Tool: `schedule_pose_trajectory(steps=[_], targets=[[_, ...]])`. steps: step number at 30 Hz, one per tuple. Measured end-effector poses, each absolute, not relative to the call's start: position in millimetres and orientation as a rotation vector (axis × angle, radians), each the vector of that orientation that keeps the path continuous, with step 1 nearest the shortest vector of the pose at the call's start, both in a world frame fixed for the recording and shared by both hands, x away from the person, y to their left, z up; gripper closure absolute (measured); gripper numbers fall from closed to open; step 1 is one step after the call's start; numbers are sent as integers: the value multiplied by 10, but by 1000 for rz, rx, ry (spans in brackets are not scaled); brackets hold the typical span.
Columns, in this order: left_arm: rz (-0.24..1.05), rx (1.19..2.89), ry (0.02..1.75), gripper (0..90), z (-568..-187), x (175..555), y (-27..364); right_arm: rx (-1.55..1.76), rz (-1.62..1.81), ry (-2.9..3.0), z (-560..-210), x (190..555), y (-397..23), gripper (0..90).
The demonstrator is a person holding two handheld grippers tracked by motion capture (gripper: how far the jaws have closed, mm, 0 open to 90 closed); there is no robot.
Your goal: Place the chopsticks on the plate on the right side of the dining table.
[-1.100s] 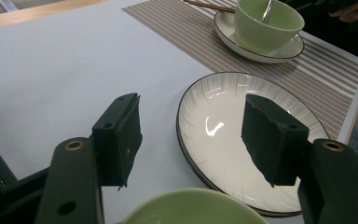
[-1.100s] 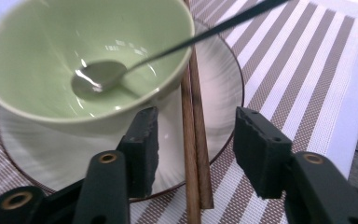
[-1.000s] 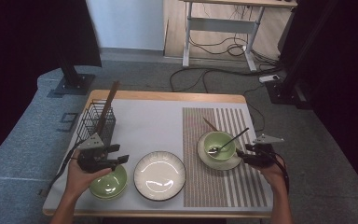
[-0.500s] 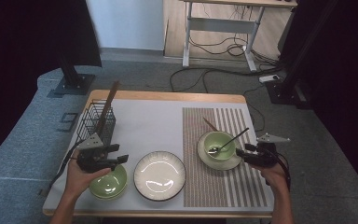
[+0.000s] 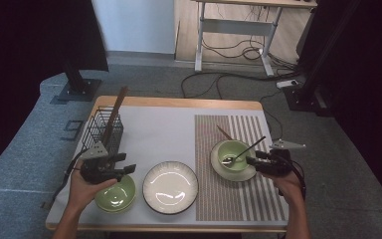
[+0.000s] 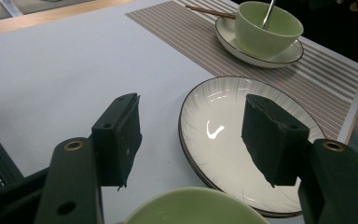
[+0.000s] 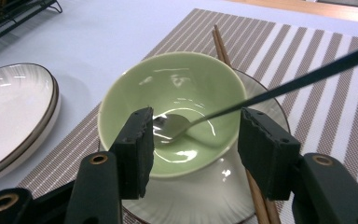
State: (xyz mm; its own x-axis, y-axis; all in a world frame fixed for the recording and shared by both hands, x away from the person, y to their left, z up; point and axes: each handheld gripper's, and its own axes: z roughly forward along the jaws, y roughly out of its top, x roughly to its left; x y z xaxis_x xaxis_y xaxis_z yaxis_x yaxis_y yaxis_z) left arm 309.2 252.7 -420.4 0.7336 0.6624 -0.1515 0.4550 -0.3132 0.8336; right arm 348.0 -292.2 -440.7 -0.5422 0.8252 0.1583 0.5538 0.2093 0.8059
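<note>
Bowl [image 7: 172, 109], pale green and glazed, sits at the centre of the right gripper view on a saucer [image 7: 191, 205], a spoon [image 7: 261, 95] leaning inside. My right gripper [image 7: 193, 149] hangs released over its near rim. It looks slick, rigid and breakable; I'd pinch the rim wall. Chopsticks [image 7: 223, 44] lie upper right.

Green bowl [image 7: 177, 107]: glossy glazed ceramic, same for the white ribbed plate [image 6: 242, 140], dark rim. Spoon [image 7: 223, 112]: polished metal. Chopsticks [image 7: 256, 196]: matt brown wood. Placemat [image 5: 229, 199]: woven, striped, rough texture. Table [image 5: 159, 134]: matt pale top, wood edge. Rack [image 5: 102, 130]: black wire. Right gripper [image 7: 193, 149] pads: matt black rubbery foam.
</note>
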Motion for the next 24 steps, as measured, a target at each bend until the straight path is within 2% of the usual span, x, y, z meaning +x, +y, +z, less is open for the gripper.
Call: schedule_pose_trajectory(steps=[24], targets=[[255,1974,844,371,-4219,3099,2503,1216,1271,2229,-4318,3671,-2280,438]])
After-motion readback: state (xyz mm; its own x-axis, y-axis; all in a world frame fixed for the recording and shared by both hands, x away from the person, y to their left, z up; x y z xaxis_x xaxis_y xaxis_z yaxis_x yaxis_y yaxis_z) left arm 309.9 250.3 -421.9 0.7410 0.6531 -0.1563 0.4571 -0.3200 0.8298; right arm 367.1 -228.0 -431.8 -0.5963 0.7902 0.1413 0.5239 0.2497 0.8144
